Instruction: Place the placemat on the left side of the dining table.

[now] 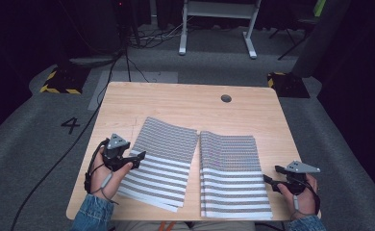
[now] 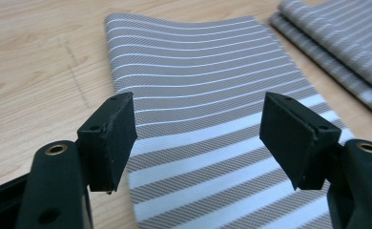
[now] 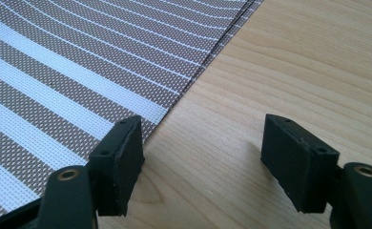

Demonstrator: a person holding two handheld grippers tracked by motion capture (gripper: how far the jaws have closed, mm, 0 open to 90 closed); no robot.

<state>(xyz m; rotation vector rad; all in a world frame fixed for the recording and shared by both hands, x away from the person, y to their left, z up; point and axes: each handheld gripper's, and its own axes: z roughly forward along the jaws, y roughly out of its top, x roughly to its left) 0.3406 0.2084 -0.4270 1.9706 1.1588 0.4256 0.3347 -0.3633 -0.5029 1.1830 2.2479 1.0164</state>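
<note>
Two grey-and-white striped mats lie side by side on a wooden table [image 1: 176, 98]. The left mat [image 1: 161, 161] [image 2: 198, 62] lies slightly askew. The right mat [image 1: 231, 175] [image 3: 79, 62] looks like a stack of layers with aligned edges. My left gripper [image 1: 138, 159] [image 2: 198, 105] is open, its jaws just above the left mat's near left edge with nothing between them. My right gripper [image 1: 272, 174] [image 3: 203, 126] is also open, over bare wood just beside the right mat's right edge. A hand holds each gripper.
A round cable hole [image 1: 226, 98] sits near the table's far edge. Beyond the table stand a white desk frame [image 1: 219, 29] and yellow-and-black striped blocks [image 1: 60, 82] on grey carpet. A black cable [image 1: 56, 163] trails off to the left.
</note>
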